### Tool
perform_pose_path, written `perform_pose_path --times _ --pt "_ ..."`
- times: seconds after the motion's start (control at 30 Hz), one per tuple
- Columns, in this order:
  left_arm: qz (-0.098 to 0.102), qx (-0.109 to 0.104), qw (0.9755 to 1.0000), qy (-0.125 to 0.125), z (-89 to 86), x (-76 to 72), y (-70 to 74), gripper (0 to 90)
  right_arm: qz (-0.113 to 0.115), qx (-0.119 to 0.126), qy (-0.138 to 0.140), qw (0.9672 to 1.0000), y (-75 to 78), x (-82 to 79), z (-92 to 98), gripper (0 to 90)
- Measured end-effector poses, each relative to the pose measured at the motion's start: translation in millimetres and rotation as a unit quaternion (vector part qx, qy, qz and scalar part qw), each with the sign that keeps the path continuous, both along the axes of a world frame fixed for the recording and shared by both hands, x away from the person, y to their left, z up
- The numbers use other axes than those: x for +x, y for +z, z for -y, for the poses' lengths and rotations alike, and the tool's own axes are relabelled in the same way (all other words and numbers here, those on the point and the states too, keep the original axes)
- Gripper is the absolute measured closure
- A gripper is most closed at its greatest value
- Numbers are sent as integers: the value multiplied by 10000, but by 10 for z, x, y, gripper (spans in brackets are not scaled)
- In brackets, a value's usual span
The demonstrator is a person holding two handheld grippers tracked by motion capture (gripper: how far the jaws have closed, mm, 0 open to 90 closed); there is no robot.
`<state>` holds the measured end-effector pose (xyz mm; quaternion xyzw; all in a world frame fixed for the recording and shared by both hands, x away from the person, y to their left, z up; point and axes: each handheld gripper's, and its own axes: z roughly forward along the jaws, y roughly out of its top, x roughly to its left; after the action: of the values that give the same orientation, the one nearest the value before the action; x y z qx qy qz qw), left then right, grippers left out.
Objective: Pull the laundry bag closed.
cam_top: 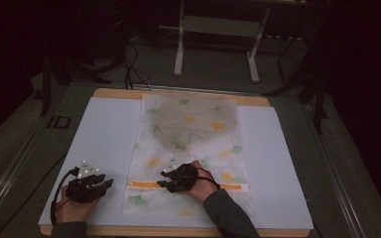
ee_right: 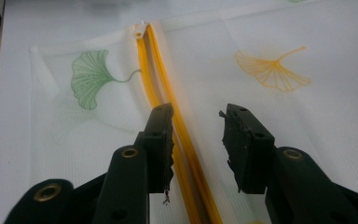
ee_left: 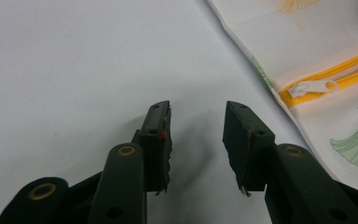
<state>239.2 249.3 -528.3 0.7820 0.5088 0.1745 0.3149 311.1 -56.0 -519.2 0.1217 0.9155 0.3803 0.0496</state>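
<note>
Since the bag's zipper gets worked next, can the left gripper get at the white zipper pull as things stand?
Probably yes. The left gripper is open over bare white sheet, and the zipper pull lies exposed at the bag's near edge, with nothing between them.

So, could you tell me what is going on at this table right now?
A person holds a gripper in each hand over a white mesh bag printed with ginkgo leaves, lying flat on a white sheet. The right gripper hangs open over the bag's orange zipper, which runs between its jaws; nothing is gripped yet. The left gripper rests open over the bare sheet beside the bag, close to the white zipper pull.
</note>
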Motion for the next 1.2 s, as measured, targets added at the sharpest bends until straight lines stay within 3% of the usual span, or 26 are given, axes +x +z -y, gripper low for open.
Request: perform_pose_path --times 1.2 --pt "26 8 10000 32 -31 -10 13 615 61 62 225 9997 -45 -35 -397 720"
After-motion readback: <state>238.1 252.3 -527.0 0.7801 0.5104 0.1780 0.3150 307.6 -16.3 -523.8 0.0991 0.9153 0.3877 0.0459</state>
